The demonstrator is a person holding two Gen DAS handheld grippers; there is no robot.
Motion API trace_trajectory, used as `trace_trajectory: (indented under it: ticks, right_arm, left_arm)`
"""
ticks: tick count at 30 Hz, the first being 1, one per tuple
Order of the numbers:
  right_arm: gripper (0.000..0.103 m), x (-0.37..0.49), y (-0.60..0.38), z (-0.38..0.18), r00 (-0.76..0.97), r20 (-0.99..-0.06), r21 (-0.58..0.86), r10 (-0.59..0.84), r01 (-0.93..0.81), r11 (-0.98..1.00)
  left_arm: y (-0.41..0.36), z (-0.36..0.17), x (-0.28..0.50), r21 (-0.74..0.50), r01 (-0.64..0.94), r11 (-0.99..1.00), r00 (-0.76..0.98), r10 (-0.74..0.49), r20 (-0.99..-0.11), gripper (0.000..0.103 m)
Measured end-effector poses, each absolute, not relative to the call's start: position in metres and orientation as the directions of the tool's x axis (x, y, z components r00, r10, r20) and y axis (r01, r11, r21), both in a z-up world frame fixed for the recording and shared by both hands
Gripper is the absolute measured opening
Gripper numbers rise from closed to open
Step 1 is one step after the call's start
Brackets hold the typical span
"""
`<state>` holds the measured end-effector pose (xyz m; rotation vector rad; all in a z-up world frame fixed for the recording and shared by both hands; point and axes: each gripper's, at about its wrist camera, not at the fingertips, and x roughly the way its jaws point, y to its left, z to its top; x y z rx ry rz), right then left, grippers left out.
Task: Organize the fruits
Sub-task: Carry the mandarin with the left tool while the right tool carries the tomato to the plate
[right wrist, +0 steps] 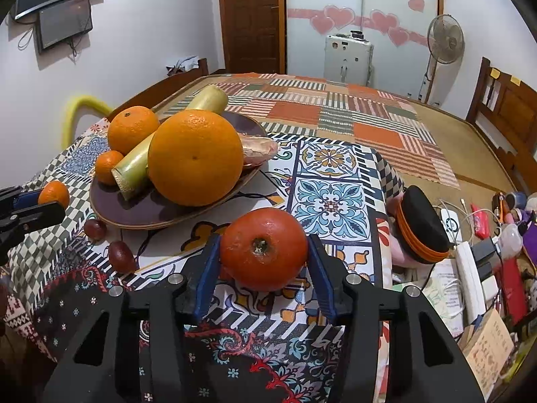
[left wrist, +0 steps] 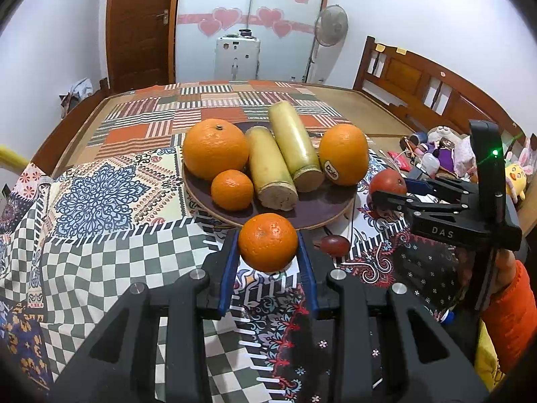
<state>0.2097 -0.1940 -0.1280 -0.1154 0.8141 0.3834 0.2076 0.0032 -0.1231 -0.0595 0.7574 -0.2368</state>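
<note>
Your left gripper (left wrist: 267,245) was clamped on a small mandarin (left wrist: 267,241), the blue pads (left wrist: 229,268) pressing both its sides, and it held the fruit clear of the patterned tablecloth (left wrist: 100,201), just short of the near rim of the dark plate (left wrist: 322,208). Your right gripper (right wrist: 263,252) was likewise closed on a red tomato (right wrist: 263,248), stem scar facing the camera, held above the cloth just beside the plate's right-hand edge; from the left wrist view the same tomato sat pinched at the tips of that gripper, to the right of the plate.

On the plate you had a large orange (left wrist: 215,149) at the left, a second small mandarin (left wrist: 232,189) in front of it, two sugarcane sections (left wrist: 285,158) lying side by side in the middle, and an orange bearing a sticker (left wrist: 344,154) at the right. Behind that orange, the right wrist view showed a pinkish item (right wrist: 260,149) whose identity could not be determined.

Two dark red grapes (right wrist: 120,257) lay loose on the cloth, near the plate's front edge and between your two grippers.
</note>
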Motion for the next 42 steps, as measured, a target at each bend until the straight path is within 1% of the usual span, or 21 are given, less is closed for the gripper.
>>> trace_trajectory:
  ticks: [5, 10, 20, 24, 31, 37, 42]
  right_arm:
    - [0.046, 0.206, -0.196, -0.119, 0.627, -0.716, 0.065, 0.307, -0.378, 0.924]
    - [0.046, 0.200, -0.195, -0.099, 0.655, -0.678, 0.076, 0.334, -0.389, 0.918]
    - [0.046, 0.207, -0.172, -0.063, 0.696, -0.613, 0.052, 0.373, -0.436, 0.899]
    - [0.046, 0.216, -0.158, -0.057, 0.705, -0.595, 0.036, 0.387, -0.458, 0.888]
    - [0.046, 0.237, -0.132, -0.062, 0.682, -0.604, 0.035, 0.412, -0.494, 0.869]
    - [0.046, 0.251, -0.110, -0.069, 0.661, -0.623, 0.017, 0.418, -0.523, 0.852]
    - [0.046, 0.266, -0.096, -0.078, 0.632, -0.661, 0.012, 0.405, -0.531, 0.848]
  left_arm:
    - [0.007, -0.119, 0.208, -0.134, 0.182, 0.974, 0.710, -0.224, -0.667, 0.034]
    - [0.014, -0.112, 0.212, -0.132, 0.171, 0.976, 0.723, -0.215, -0.656, 0.034]
    - [0.017, -0.094, 0.226, -0.108, 0.181, 0.978, 0.754, -0.208, -0.623, 0.034]
    - [0.016, -0.089, 0.234, -0.089, 0.185, 0.979, 0.765, -0.200, -0.612, 0.034]
    - [0.023, -0.083, 0.248, -0.082, 0.174, 0.981, 0.785, -0.188, -0.590, 0.034]
    - [0.030, -0.087, 0.259, -0.070, 0.158, 0.985, 0.791, -0.168, -0.588, 0.034]
    - [0.035, -0.094, 0.263, -0.061, 0.153, 0.986, 0.787, -0.159, -0.596, 0.034]
